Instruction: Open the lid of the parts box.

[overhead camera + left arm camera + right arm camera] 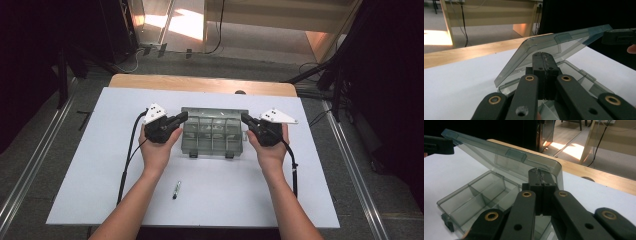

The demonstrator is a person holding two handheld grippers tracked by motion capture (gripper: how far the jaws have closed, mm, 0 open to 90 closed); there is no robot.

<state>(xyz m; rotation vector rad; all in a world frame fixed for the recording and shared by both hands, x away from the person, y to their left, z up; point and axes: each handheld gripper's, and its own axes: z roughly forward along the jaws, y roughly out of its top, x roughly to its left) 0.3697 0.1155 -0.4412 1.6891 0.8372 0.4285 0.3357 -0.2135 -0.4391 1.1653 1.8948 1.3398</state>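
A clear grey plastic compartment box (213, 142) sits on the white board, its hinged lid (215, 112) raised at a slant. My left gripper (184, 116) is at the lid's left end and my right gripper (244, 118) at its right end. In the left gripper view the shut left gripper (543, 56) has its tips against the underside of the lid (554, 45). The right gripper view shows the right gripper (540, 173), also shut, tucked under the lid's corner (554, 165), above the empty compartments (474, 195). Neither jaw pair clamps anything.
A small dark marker (176, 189) lies on the white board (90, 170) in front of the box, between the forearms. A wooden table edge (200, 82) runs behind the board. Dark stands and cables ring the table on the floor.
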